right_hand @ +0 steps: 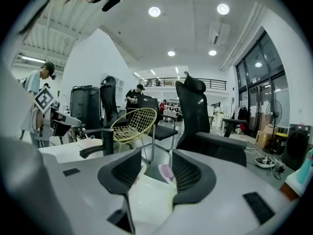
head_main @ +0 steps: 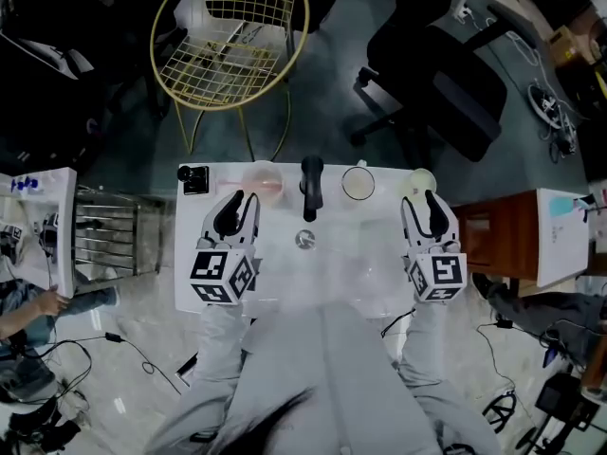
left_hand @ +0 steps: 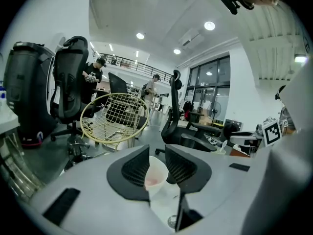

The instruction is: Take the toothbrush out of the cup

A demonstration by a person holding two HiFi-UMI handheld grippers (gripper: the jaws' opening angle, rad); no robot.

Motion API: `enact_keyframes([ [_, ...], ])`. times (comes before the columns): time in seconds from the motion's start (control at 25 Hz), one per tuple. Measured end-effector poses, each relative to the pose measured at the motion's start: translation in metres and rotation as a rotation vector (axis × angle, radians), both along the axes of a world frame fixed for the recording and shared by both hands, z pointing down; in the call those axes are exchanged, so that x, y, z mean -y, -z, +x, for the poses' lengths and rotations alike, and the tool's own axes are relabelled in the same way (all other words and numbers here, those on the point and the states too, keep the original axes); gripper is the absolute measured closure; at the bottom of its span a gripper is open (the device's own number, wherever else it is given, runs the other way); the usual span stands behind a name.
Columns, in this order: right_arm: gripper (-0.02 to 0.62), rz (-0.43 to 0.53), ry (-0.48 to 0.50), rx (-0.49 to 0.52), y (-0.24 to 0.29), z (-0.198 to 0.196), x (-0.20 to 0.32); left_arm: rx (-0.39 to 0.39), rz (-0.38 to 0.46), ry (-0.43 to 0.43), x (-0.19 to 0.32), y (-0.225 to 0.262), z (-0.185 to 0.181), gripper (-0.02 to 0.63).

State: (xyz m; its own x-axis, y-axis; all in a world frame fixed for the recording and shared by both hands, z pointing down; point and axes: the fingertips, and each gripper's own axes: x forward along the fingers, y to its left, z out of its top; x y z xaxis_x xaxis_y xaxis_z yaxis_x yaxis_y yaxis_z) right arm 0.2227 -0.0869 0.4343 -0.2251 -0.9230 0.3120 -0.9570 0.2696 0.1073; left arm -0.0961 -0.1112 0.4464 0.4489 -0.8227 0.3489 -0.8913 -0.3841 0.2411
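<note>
Currently, your left gripper point(head_main: 239, 200) sits at 10 o'clock on the white table point(head_main: 360, 259), with its jaws moderately spread and pinching nothing. In the left gripper view, a translucent pink-tinted cup point(left_hand: 156, 173) shows in the gap beyond the tips point(left_hand: 157, 151). In the head view that cup point(head_main: 263, 180) stands just past the tips at the far edge, and you cannot tell what it holds. A black box point(head_main: 193, 179) occupies the far left corner.

At 12 o'clock a black upright fixture point(head_main: 311, 188) rises from the far edge, with a small metal disc point(head_main: 304, 240) on the surface nearer to you. Just right of the fixture stands a white round cup point(head_main: 358, 183), whose interior reads plain white.

At 2 o'clock your right gripper point(head_main: 422, 202) has its jaws spread wide, pads touching nothing. The pale cup point(head_main: 422, 180) directly ahead holds the toothbrush. In the right gripper view, the pinkish brush head point(right_hand: 165, 172) stands between the jaws point(right_hand: 156, 156), closer to the right pad.

All containers line the far edge. The surface between the grippers carries only the disc. Past the far edge, a yellow wire chair point(head_main: 228, 36) stands at 11 o'clock and a black office chair point(head_main: 446, 74) at 1 o'clock. A brown wooden unit point(head_main: 503, 235) adjoins the right edge.
</note>
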Motion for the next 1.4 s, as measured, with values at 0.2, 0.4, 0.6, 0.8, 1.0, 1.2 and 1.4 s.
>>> enact_keyframes([
  [0.2, 0.398, -0.045, -0.009, -0.035, -0.023, 0.006, 0.008, -0.019, -0.061, 0.037, 0.005, -0.023, -0.011, 0.445],
  [0.4, 0.382, -0.08, -0.014, -0.057, -0.044, 0.011, 0.011, -0.031, -0.108, 0.092, 0.009, -0.043, -0.023, 0.397],
  [0.6, 0.377, -0.114, -0.015, -0.073, -0.057, 0.015, 0.013, -0.057, -0.152, 0.134, 0.018, -0.059, -0.031, 0.376],
  [0.8, 0.377, -0.133, -0.029, -0.07, -0.067, 0.022, 0.015, -0.067, -0.173, 0.157, 0.029, -0.07, -0.034, 0.373],
  [1.0, 0.377, -0.143, -0.034, -0.062, -0.074, 0.025, 0.021, -0.069, -0.18, 0.167, 0.038, -0.074, -0.033, 0.373],
  [1.2, 0.382, -0.135, -0.032, -0.074, -0.077, 0.028, 0.028, -0.091, -0.182, 0.18, 0.046, -0.076, -0.029, 0.373],
  [1.4, 0.442, -0.122, -0.042, -0.098, -0.077, 0.032, 0.031, -0.102, -0.185, 0.192, 0.051, -0.078, -0.027, 0.374],
])
